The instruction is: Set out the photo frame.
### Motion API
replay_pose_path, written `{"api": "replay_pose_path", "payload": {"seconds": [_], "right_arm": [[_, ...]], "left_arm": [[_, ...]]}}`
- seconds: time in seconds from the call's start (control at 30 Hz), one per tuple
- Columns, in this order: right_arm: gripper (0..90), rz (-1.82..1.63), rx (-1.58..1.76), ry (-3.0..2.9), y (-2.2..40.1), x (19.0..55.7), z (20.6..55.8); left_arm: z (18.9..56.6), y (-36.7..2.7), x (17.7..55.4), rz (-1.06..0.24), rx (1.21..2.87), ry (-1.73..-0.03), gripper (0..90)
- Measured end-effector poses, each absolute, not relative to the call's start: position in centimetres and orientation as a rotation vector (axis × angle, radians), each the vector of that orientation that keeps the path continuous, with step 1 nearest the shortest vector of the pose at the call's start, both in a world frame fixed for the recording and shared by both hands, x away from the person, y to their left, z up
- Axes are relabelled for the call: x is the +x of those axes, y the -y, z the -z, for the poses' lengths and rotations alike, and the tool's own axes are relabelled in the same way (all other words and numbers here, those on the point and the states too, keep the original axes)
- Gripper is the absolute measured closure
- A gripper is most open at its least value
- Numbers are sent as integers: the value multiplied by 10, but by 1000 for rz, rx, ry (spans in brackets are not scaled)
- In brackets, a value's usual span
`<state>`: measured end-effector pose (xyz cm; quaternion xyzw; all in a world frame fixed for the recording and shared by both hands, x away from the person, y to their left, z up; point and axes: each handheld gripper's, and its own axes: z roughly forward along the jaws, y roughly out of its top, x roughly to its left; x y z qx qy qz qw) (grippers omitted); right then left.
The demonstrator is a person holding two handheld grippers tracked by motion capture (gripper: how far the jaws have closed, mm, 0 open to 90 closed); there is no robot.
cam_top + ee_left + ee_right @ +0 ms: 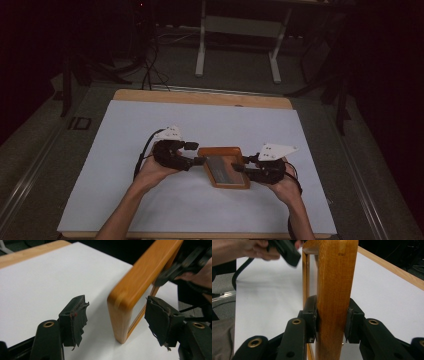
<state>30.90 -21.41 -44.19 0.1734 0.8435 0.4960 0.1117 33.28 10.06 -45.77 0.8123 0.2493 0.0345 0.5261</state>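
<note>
Jaws of right gripper (pixel 332 320) clamped on rim of wooden tray (pixel 226 167), mid white surface (pixel 125 200); left gripper (pixel 116 322) jaws wide, straddling tray corner without contact.

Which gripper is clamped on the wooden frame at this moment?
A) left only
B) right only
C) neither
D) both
B: in the right gripper view the right gripper has its pads pressed on both sides of the wooden frame, while in the left gripper view the left gripper stands open, its pads clear of the frame corner.
</note>
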Motion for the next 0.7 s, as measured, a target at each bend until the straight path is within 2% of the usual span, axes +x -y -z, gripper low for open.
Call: {"api": "replay_pose_path", "payload": {"seconds": [0.3,0.5,0.7], "right_arm": [[673,-1441,513,-2480,219,309,443],[673,-1434,504,-2491,223,309,444],[675,-1461,515,-2499,228,311,447]], "left_arm": [[482,-67,330,-59,1993,-569,365],[484,-61,329,-61,2021,-537,501],[483,-61,329,-48,2025,-526,556]]}}
